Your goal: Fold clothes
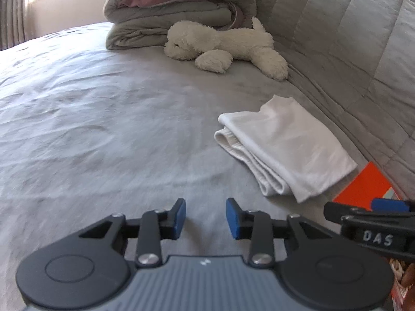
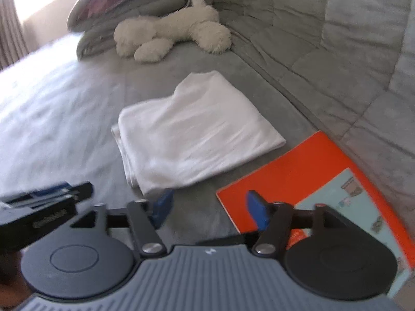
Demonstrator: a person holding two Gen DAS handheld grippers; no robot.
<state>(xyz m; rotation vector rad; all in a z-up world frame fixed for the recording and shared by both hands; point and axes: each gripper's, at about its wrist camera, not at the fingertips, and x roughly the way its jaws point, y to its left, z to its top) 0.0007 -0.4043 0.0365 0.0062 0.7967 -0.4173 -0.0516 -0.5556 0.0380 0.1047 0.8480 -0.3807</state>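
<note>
folded white garment rests on grey bed, both grippers empty

a folded white garment (image 2: 192, 129) lies flat on the grey bed (image 1: 90, 119) near its padded side wall (image 1: 350, 51), with an orange book (image 2: 298, 176) just beside it. the left gripper (image 1: 205, 219) hangs over bare sheet, jaws narrowly apart with nothing between them. the right gripper (image 2: 210, 207) stands wide and empty, one pad by the garment's near edge. a white plush dog (image 1: 223, 44) lies against stacked quilts (image 1: 168, 18) at the far end.
</note>
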